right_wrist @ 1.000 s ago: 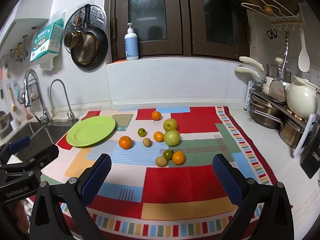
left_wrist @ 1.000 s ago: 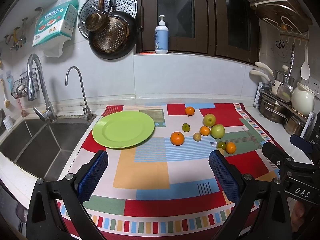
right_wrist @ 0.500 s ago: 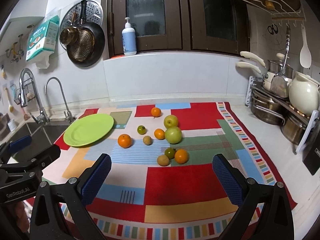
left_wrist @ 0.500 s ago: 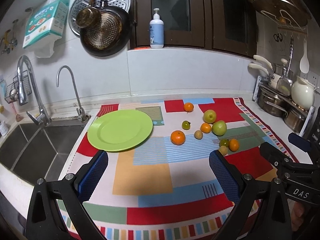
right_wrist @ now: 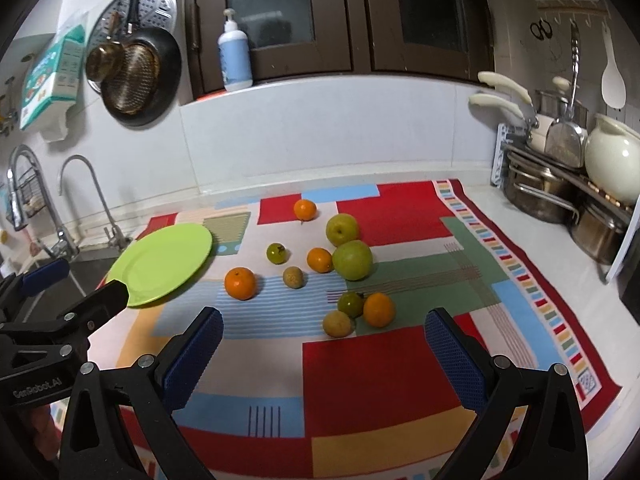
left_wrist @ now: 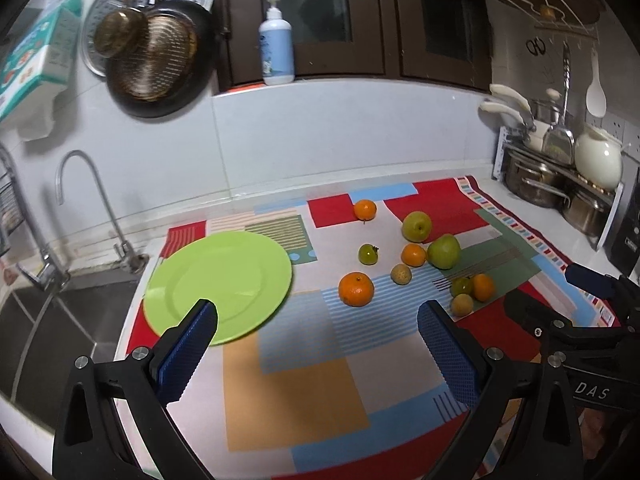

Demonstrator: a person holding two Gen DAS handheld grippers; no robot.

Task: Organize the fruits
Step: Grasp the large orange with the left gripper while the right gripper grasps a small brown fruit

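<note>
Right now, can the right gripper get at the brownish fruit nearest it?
Probably yes. The right gripper is open and empty, and the brownish fruit lies just ahead between its fingers with bare cloth before it. The green fruit and orange crowd it from behind.

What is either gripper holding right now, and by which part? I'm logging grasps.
Nothing. The left gripper and right gripper both have open jaws, empty, above the cloth.

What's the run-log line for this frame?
stage: pre-grasp | left gripper: open | right gripper: open | green plate: no fruit | fruits: on cloth
</note>
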